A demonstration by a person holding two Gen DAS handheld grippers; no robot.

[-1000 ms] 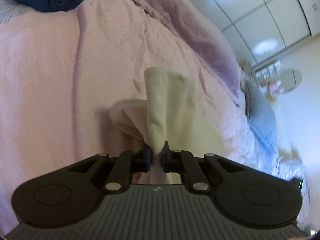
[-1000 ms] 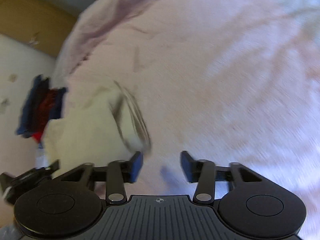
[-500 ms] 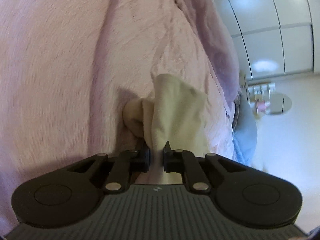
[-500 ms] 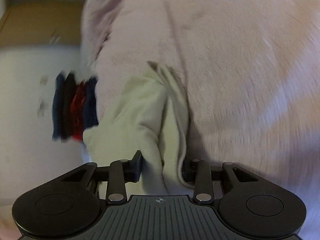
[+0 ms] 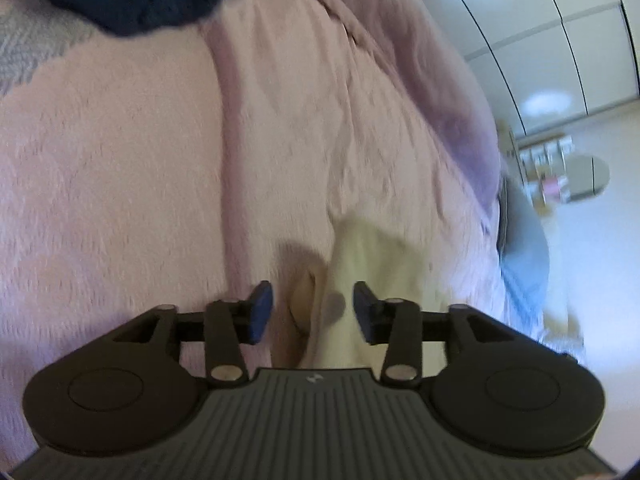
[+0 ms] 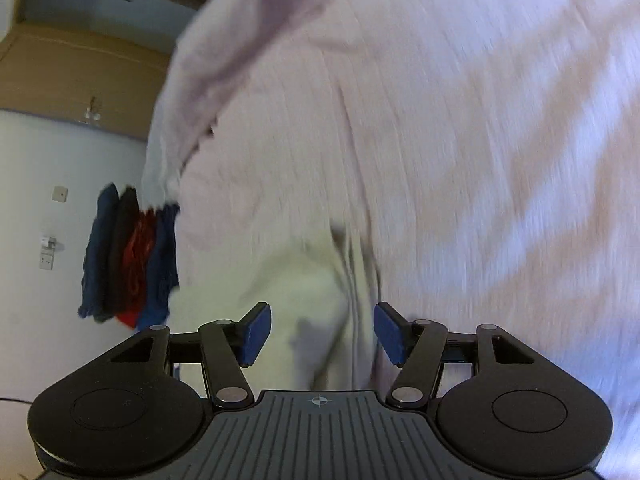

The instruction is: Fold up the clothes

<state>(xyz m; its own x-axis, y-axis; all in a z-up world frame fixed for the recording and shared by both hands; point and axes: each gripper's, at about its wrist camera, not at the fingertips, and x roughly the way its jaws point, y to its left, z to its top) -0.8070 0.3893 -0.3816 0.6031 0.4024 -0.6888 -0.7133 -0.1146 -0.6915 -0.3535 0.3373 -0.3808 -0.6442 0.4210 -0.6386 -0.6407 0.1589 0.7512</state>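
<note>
Left wrist view: the left claw [image 5: 313,307] has just been opened, cream garment [image 5: 376,256] loose between its jaws; the right claw [image 6: 322,332] is likewise spread over it on the pink blanket [image 6: 460,140].

Bedroom, home.
Pink bed [image 5: 120,184] w/ clothes pile [image 6: 128,264]; wardrobe doors [image 5: 560,40], wall sockets [image 6: 47,260], shelf [image 5: 544,172].

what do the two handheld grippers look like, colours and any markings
Both look alike: the left gripper and right gripper have a ribbed dark grey body, black linkage arms with silver pivot pins, two round black discs at the sides, and blue pads on the jaws. Each body carries a small pale mark at its front edge. No hand, sleeve or cable shows.
</note>
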